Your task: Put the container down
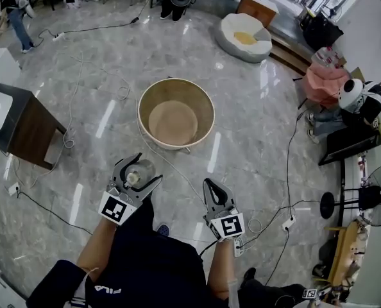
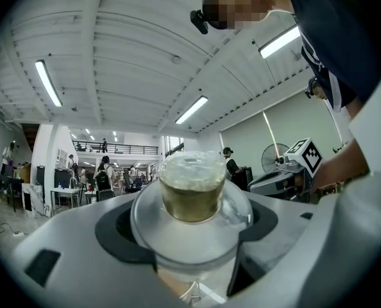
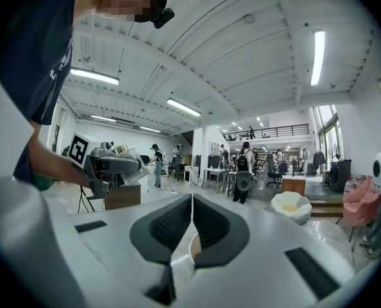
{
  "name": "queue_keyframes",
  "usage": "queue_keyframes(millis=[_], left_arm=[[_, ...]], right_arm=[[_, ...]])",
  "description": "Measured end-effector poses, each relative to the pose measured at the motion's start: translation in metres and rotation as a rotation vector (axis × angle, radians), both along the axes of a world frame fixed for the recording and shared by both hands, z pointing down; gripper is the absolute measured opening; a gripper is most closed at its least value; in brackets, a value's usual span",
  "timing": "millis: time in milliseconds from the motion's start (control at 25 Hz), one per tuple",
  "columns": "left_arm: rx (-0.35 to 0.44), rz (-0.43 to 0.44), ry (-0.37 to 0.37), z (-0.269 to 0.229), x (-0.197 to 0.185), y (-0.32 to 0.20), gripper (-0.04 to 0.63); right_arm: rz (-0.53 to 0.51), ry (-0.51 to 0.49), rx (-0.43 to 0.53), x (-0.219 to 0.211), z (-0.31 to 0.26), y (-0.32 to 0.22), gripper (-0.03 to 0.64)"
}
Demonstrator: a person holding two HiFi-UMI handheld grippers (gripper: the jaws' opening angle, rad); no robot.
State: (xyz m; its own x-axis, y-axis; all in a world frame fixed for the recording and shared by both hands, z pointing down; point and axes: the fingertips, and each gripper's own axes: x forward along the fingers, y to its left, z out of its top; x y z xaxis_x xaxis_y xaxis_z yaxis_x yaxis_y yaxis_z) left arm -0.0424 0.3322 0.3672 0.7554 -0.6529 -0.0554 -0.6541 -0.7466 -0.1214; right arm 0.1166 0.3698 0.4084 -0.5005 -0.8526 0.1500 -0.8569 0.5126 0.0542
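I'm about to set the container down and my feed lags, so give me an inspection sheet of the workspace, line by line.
Surface: glossy marble floor; no table under the grippers.
Job's things: clear container held off the floor; round wooden tub ahead, nothing seen inside.
Clutter: nothing seen apart from the cables.
Grippers: left gripper shut on the container; right gripper has its jaws together with nothing between them.
Cables: white cables cross the floor left of the tub; a power strip lies to the right.
Surroundings: dark side table at left, white beanbag seat beyond the tub, fan at right, people at the edges.
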Motion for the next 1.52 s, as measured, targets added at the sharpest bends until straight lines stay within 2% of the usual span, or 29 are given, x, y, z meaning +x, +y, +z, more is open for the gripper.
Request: queue_keyframes(millis=[280, 520, 760, 1120, 1520], left_arm=[[0.003, 0.01, 0.031, -0.011, -0.016, -0.087, 0.359], [0.023, 0.036, 0.011, -0.015, -0.032, -0.155, 0.359], [0.015, 0.073, 0.0, -0.011, -0.045, -0.193, 0.359], [-0.011, 0.098, -0.013, -0.001, -0.021, -0.227, 0.359], [-0.024, 0.06, -0.021, 0.002, 0.012, -0.26, 0.359]], right_arm=[[0.014, 0.02, 0.01, -0.015, -0.014, -0.087, 0.031], [0.045, 0.023, 0.025, -0.03, -0.022, -0.153, 0.031], [0.079, 0.008, 0.036, -0.045, -0.022, -0.191, 0.031], [0.08, 0.006, 0.022, -0.03, -0.02, -0.222, 0.031], [0.044, 0.003, 0.029, 0.005, -0.016, -0.262, 0.031]])
